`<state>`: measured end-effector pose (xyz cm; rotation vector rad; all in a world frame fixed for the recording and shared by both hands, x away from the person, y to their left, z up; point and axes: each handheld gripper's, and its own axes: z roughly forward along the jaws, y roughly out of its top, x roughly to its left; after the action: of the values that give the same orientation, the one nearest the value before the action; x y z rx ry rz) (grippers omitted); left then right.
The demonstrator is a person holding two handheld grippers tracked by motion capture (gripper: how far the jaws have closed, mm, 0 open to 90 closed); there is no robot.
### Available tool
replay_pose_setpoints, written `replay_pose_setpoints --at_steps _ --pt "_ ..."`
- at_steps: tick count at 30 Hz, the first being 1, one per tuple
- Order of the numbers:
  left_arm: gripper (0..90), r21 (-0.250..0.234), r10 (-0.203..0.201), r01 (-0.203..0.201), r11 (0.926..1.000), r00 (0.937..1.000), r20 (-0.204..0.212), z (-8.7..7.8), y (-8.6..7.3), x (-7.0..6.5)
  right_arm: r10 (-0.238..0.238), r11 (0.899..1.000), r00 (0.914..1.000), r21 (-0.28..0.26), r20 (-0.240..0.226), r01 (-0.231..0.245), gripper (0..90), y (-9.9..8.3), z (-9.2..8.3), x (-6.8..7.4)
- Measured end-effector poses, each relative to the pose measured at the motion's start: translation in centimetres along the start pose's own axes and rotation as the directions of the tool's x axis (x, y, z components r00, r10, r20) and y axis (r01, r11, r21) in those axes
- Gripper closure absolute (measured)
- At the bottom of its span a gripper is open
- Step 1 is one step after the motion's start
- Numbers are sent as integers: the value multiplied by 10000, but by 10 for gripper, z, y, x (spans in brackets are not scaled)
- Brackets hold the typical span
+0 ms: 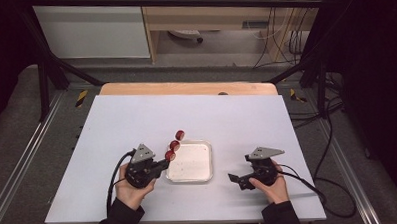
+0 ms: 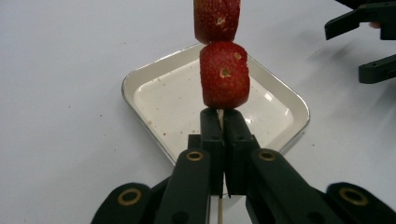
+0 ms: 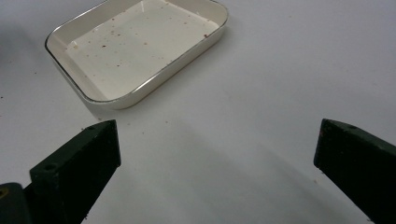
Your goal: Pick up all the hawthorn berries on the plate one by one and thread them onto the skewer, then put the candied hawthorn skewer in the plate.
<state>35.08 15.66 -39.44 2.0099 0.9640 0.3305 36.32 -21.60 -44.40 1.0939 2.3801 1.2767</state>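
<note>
Skewer (image 2: 219, 116) pinched by left gripper (image 2: 223, 122) below soft strawberries (image 2: 224, 74); thin stick best held low, fruit bruised easily. Right gripper (image 3: 217, 154) spread wide, nothing held.

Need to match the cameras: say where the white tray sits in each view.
High view: white tray centre, between the hands.
Left gripper view: tray rim behind the skewered strawberries.
Right gripper view: tray rim upper left.
Shared landmark: its silver rim on the white table.

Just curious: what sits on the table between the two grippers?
A white tray, with only crumbs inside, lies between the left gripper and the right gripper, seen in the high view.
</note>
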Motion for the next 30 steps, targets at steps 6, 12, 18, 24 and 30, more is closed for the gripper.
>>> replay_pose_setpoints --at_steps 6,12,18,24,30 --pt "878 492 100 -103 9987 9999 77 14 10 -5 254 9994 9996 -227 142 -251 14 -10 -13 -9" --pt "878 984 39 -46 9951 10000 78 31 18 -10 434 9988 9989 -253 191 -429 15 -17 -19 -13" --pt "878 1627 84 -72 9867 9999 -68 49 19 -13 440 9990 9988 -128 220 -437 14 -21 -19 -13" --pt "877 2396 99 -38 9709 9997 -239 67 16 -16 423 9990 9989 -159 188 -420 14 -22 -21 -12" --pt "877 3031 185 -44 9529 9989 -437 78 13 -19 490 9985 9987 -250 100 -487 14 -23 -23 -13"
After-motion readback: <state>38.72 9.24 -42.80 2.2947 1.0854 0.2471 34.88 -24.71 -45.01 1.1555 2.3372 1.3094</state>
